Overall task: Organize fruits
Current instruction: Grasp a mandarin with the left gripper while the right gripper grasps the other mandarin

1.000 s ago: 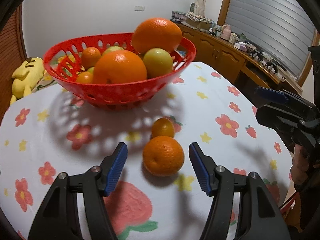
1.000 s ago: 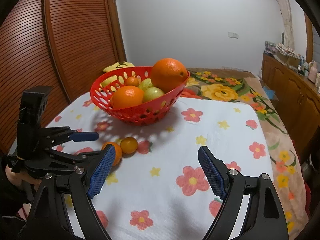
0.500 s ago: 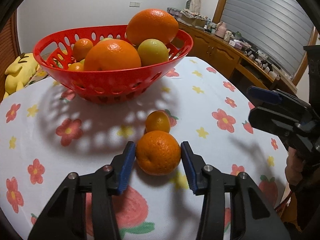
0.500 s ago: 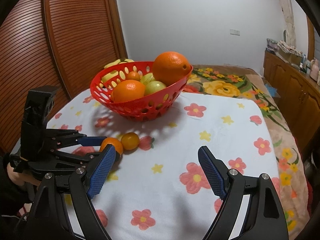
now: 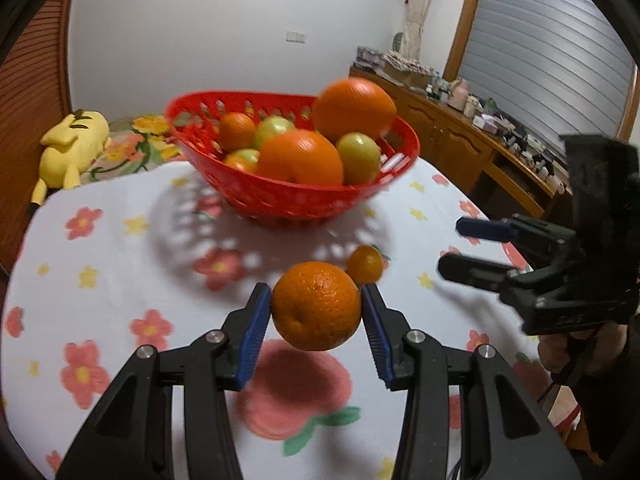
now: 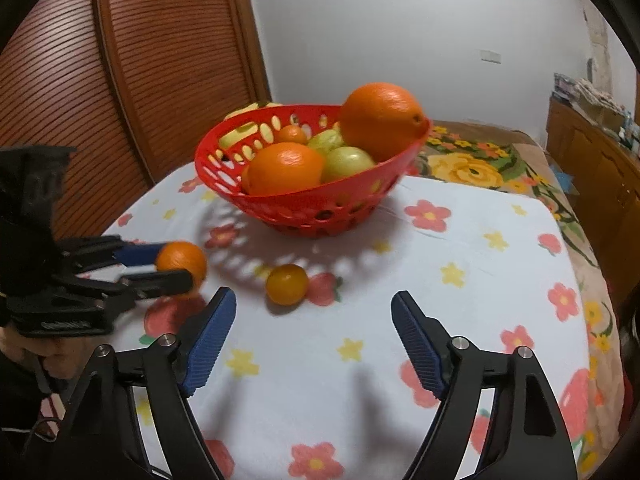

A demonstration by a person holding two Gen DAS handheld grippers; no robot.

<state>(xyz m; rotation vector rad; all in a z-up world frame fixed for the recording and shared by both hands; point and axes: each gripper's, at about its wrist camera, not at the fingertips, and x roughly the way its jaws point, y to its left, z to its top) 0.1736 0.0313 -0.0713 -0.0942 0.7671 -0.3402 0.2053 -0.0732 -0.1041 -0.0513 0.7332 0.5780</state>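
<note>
left gripper (image 5: 317,312) clamped on orange (image 5: 316,305), seemingly lifted off tablecloth (image 5: 120,264) | right gripper (image 6: 314,332) wide open, holding nothing | small tangerine (image 6: 287,284) near red basket (image 6: 312,204)

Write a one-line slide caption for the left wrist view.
Left gripper holds an orange above the floral tablecloth, facing the red fruit basket.
</note>
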